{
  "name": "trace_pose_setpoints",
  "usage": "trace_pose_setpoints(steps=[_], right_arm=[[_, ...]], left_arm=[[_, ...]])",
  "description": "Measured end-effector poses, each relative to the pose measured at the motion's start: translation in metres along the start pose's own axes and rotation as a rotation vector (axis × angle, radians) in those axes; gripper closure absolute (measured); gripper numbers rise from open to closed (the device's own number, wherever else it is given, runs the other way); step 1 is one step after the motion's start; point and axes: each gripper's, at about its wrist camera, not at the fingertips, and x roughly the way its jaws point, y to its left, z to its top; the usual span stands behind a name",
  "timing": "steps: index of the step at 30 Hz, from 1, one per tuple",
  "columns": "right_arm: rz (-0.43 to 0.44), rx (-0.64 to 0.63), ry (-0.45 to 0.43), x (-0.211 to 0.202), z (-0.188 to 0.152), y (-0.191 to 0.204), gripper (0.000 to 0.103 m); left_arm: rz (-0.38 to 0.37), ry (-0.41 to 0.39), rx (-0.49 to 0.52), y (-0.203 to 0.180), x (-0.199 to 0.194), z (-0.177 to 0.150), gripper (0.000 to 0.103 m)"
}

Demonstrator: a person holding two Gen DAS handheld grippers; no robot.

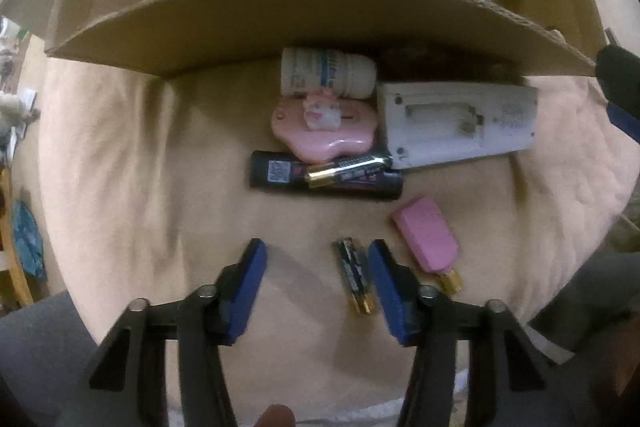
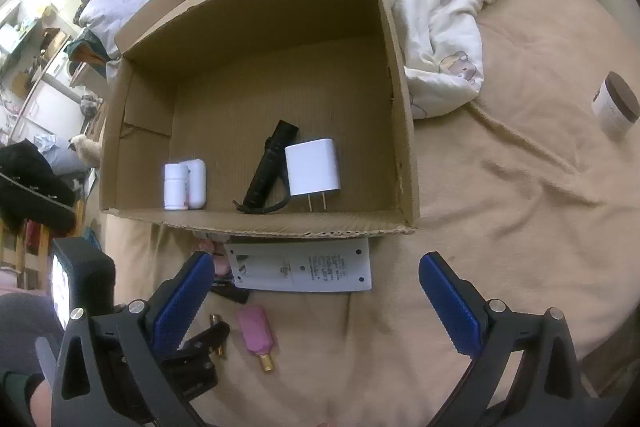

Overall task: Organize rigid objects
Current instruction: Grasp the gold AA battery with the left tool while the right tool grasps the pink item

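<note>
My left gripper points down at the tan blanket, open, with two small batteries lying between its blue pads, close to the right pad. Beyond them lie a pink capsule with a gold tip, a black tube with a battery on it, a pink flower-shaped case, a white pill bottle and a white device. My right gripper hangs open and empty above the white device, in front of the cardboard box.
In the box lie a white bottle, a white case, a black flashlight and a white charger plug. A brown-lidded jar stands far right on the blanket. A crumpled quilt lies behind the box.
</note>
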Motion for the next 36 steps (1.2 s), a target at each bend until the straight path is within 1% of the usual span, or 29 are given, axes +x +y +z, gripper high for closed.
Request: trace_pose_setpoints(steps=[1,2,3,5,7,9,11,12,13,14,15,17,18,20,22,24,26,28,29,30,31,32,36], right_arm=[[-0.001,-0.003,0.002,0.001,0.0,0.001,0.0],[-0.002,-0.007,0.004,0.001,0.0,0.002,0.0],[-0.002,-0.01,0.007,0.003,-0.001,0.002,0.0],[-0.01,-0.022,0.013,0.005,-0.001,0.004,0.0],[-0.011,-0.037,0.024,0.008,-0.002,0.007,0.0],[0.01,-0.064,0.053,0.014,-0.006,0.012,0.0],[0.016,-0.119,0.102,0.023,-0.011,0.022,0.0],[-0.01,-0.164,0.119,0.029,-0.016,0.029,0.0],[-0.058,-0.215,0.126,0.034,-0.021,0.035,0.0],[-0.091,-0.256,0.14,0.04,-0.027,0.04,0.002],[-0.085,-0.277,0.174,0.048,-0.031,0.043,0.018],[-0.048,-0.281,0.238,0.062,-0.038,0.046,0.036],[-0.036,-0.284,0.263,0.068,-0.041,0.047,0.039],[-0.015,-0.301,0.297,0.076,-0.045,0.052,0.039],[-0.005,-0.336,0.306,0.08,-0.048,0.06,0.039],[-0.024,-0.377,0.312,0.086,-0.053,0.068,0.039],[-0.074,-0.431,0.31,0.093,-0.06,0.077,0.039],[-0.11,-0.474,0.288,0.094,-0.065,0.084,0.04],[-0.117,-0.484,0.278,0.094,-0.067,0.086,0.045],[-0.12,-0.491,0.266,0.092,-0.068,0.088,0.056],[-0.116,-0.494,0.259,0.09,-0.069,0.088,0.062],[-0.114,-0.496,0.25,0.088,-0.069,0.088,0.077],[-0.085,-0.469,0.251,0.08,-0.062,0.086,0.077]], left_arm=[[-0.003,0.001,0.0,0.001,0.001,0.001,0.068],[-0.018,0.003,-0.005,0.002,0.002,0.001,0.083],[-0.029,0.008,-0.012,0.004,0.002,0.001,0.091],[-0.048,0.014,-0.037,0.01,0.001,0.002,0.092],[-0.05,0.009,-0.039,0.015,-0.003,0.004,0.093],[-0.039,-0.014,-0.035,0.019,-0.011,0.006,0.094],[-0.023,-0.053,-0.043,0.027,-0.02,0.006,0.094],[-0.015,-0.072,-0.049,0.029,-0.025,0.006,0.094],[-0.009,-0.082,-0.057,0.032,-0.027,0.007,0.094],[-0.008,-0.084,-0.065,0.034,-0.029,0.008,0.094],[-0.006,-0.084,-0.069,0.036,-0.029,0.008,0.094],[-0.006,-0.079,-0.073,0.041,-0.031,0.008,0.094],[-0.007,-0.077,-0.073,0.042,-0.031,0.008,0.094],[-0.003,-0.079,-0.074,0.047,-0.034,0.011,0.094],[-0.002,-0.077,-0.078,0.049,-0.034,0.012,0.094],[0.001,-0.077,-0.084,0.045,-0.033,0.015,0.094],[-0.001,-0.078,-0.091,0.048,-0.034,0.016,0.094],[0.0,-0.076,-0.091,0.036,-0.036,0.018,0.094],[0.001,-0.076,-0.091,0.026,-0.038,0.016,0.094],[0.002,-0.076,-0.09,0.026,-0.038,0.017,0.094],[0.001,-0.077,-0.089,0.026,-0.038,0.016,0.094],[0.0,-0.077,-0.088,0.027,-0.039,0.016,0.094],[0.004,-0.085,-0.069,0.024,-0.035,0.013,0.094]])
